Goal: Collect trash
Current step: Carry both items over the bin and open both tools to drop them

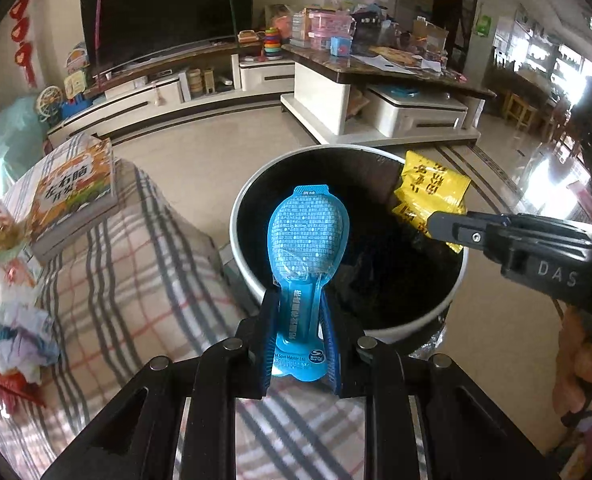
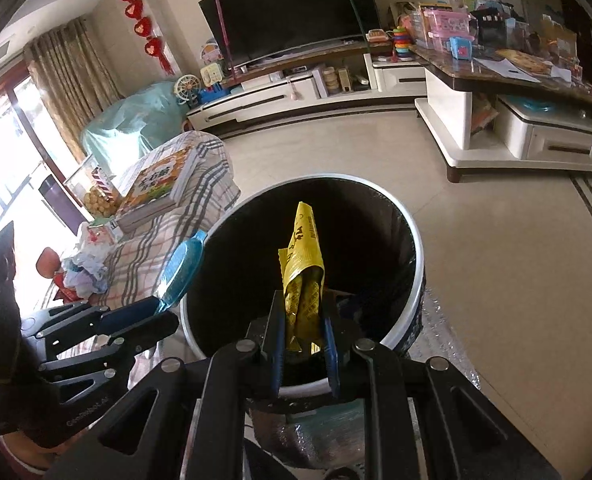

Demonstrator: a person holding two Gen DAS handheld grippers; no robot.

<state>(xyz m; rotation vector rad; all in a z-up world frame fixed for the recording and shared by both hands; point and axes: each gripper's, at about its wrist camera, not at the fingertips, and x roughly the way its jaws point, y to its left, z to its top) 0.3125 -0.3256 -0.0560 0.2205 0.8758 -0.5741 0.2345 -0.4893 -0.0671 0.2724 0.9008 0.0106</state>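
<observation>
A blue pouch [image 1: 306, 248] is clamped at its narrow neck by the left gripper [image 1: 299, 300], w/ the jaws pressed on both sides of it; its long axis runs straight away from the fingers, the wide rounded end pointed up and forward over the near-left rim of the trash bin [image 1: 458, 280]. In the right wrist view the same pouch [image 2: 181, 268] is seen edge-on, slanted up toward the bin's [image 2: 414, 240] left rim, and the left gripper [image 2: 163, 308] is seen at lower left. A yellow wrapper [image 2: 302, 276] is pinched by the right gripper [image 2: 304, 308], jaws closed on its lower part; it is crumpled lengthwise, its long axis roughly upright in that view, the free tip pointed up over the bin's dark opening. From the left wrist view the wrapper [image 1: 432, 192] is seen at the bin's far-right rim, sticking out beyond the right gripper [image 1: 430, 222] (which enters from the right). A plaid-covered seat [image 1: 135, 264] stands just beside the bin on the left, w/ a book [image 1: 71, 192] and crumpled paper [image 1: 19, 320] lying on it. The bin's inside is black; contents can't be made out.
</observation>
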